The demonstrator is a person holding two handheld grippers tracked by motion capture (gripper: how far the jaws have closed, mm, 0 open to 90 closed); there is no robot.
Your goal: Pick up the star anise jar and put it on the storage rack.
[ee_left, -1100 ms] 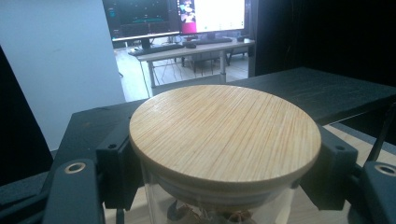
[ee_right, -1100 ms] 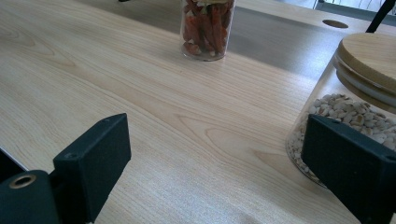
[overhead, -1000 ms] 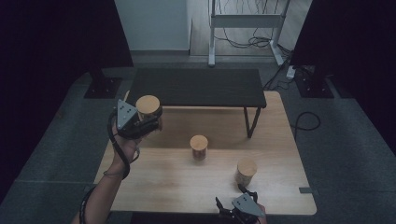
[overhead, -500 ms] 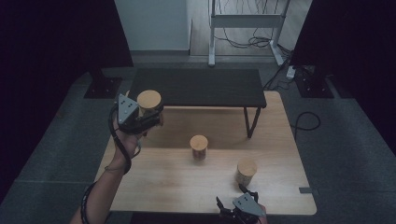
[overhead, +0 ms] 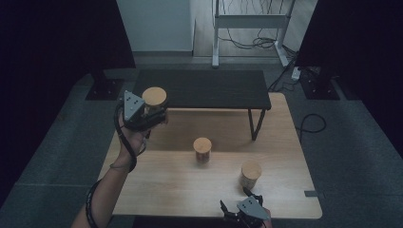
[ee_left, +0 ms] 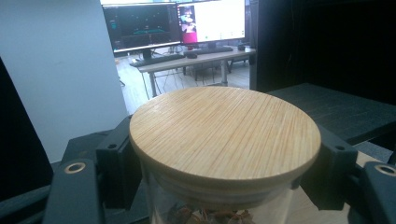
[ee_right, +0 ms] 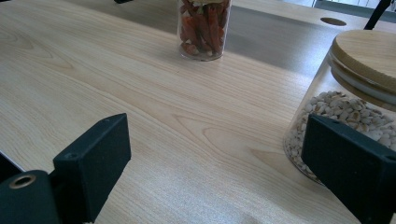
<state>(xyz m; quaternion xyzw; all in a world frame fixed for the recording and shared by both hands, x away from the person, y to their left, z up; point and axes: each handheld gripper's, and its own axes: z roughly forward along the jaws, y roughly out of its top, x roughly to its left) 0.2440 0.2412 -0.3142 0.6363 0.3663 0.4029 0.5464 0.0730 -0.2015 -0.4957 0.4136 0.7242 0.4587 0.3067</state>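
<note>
The left gripper (overhead: 151, 114) is lifted above the wooden table (overhead: 157, 190), its jaws clamped on a glass jar (ee_left: 219, 205) just under its bamboo lid (ee_left: 224, 133). To its right stands a jar of reddish pieces (overhead: 203, 150). Further right, the right gripper (overhead: 243, 205) is spread wide, with a jar of pale kernels (ee_right: 350, 116) just ahead by its right jaw.
</note>
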